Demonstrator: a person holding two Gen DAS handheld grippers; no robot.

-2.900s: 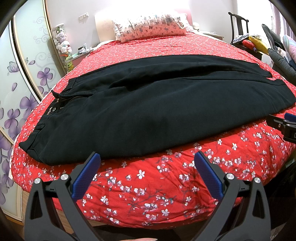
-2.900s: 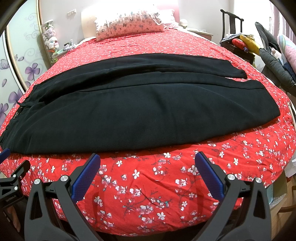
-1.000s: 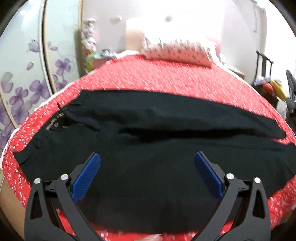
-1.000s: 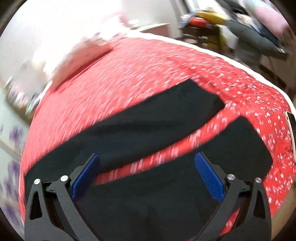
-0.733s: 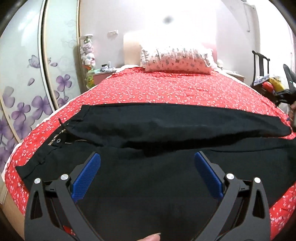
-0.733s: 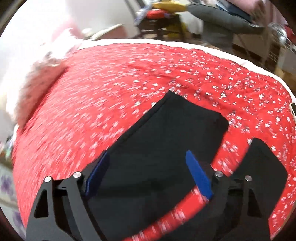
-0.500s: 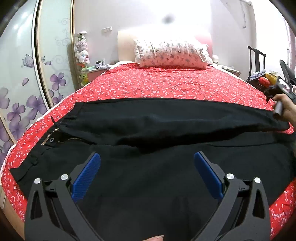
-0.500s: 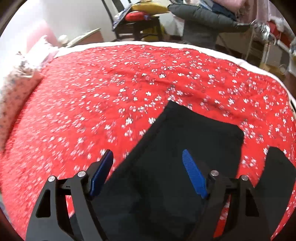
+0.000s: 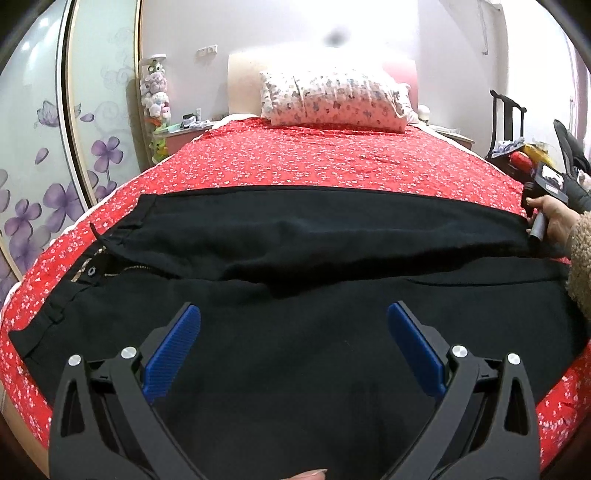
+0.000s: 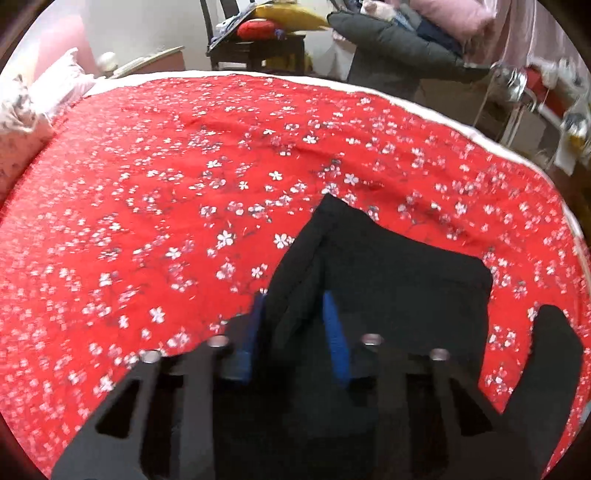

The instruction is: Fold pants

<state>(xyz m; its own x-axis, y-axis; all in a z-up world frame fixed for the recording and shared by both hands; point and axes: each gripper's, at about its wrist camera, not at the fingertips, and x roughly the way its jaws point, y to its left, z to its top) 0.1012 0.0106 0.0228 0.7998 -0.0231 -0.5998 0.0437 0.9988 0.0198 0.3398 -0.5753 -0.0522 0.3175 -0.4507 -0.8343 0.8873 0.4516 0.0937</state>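
Black pants (image 9: 295,258) lie spread across a red flowered bed (image 9: 332,162), waistband at the left, legs running to the right. My left gripper (image 9: 293,314) is open and empty, hovering over the near leg. My right gripper (image 10: 293,299) has its blue pads closed in on the far edge of the far leg's hem (image 10: 388,266), pinching a raised fold of black cloth. In the left wrist view the right tool (image 9: 543,192) and the hand holding it show at the far leg's end. The near leg's hem (image 10: 554,350) lies at the right.
A flowered pillow (image 9: 332,99) lies at the headboard. A wardrobe with purple flower doors (image 9: 37,147) stands left of the bed. A chair piled with clothes (image 10: 266,33) and a dark coat (image 10: 399,37) stand beyond the bed's right side.
My right gripper swung to the far leg's hem and its jaws narrowed onto the cloth edge. My left gripper moved forward over the pants and stayed open.
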